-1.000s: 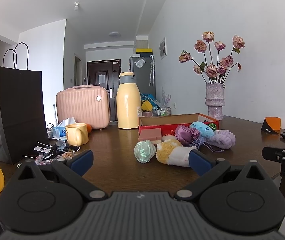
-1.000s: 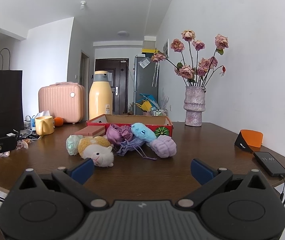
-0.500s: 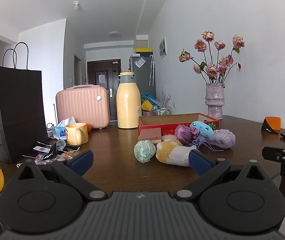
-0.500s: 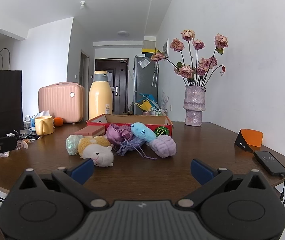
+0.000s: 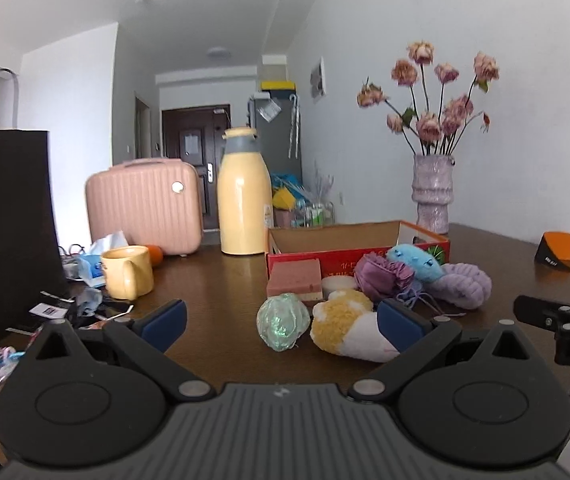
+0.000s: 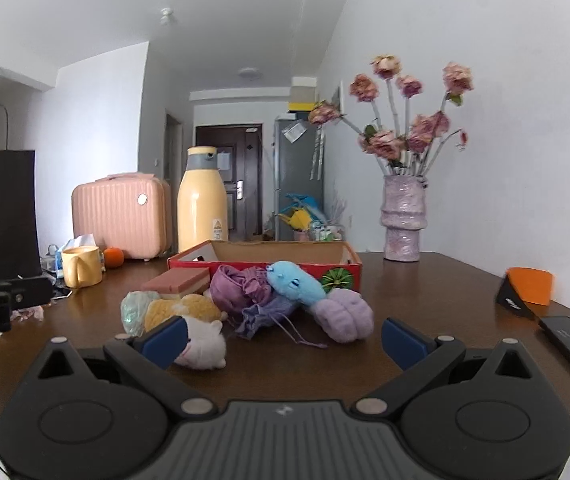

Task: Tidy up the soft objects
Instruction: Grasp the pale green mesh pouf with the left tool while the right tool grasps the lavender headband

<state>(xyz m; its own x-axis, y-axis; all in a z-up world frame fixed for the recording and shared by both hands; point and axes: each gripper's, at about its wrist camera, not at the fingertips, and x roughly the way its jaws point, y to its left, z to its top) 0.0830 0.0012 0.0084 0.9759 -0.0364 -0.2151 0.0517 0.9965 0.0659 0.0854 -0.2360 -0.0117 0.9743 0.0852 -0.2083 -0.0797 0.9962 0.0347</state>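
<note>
Now both claws (image 5: 281, 318) (image 6: 283, 338) wide, empty.

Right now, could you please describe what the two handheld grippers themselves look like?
Both match: the left gripper and right gripper have matte black bodies, a ribbed grey centre plate, two round discs, silver pivot pins, and black fingers with blue pads. No cables or sleeves show.

Left gripper (image 5: 281, 322) and right gripper (image 6: 283, 338): jaws spread wide, nothing held, apparently level above the tabletop.
</note>
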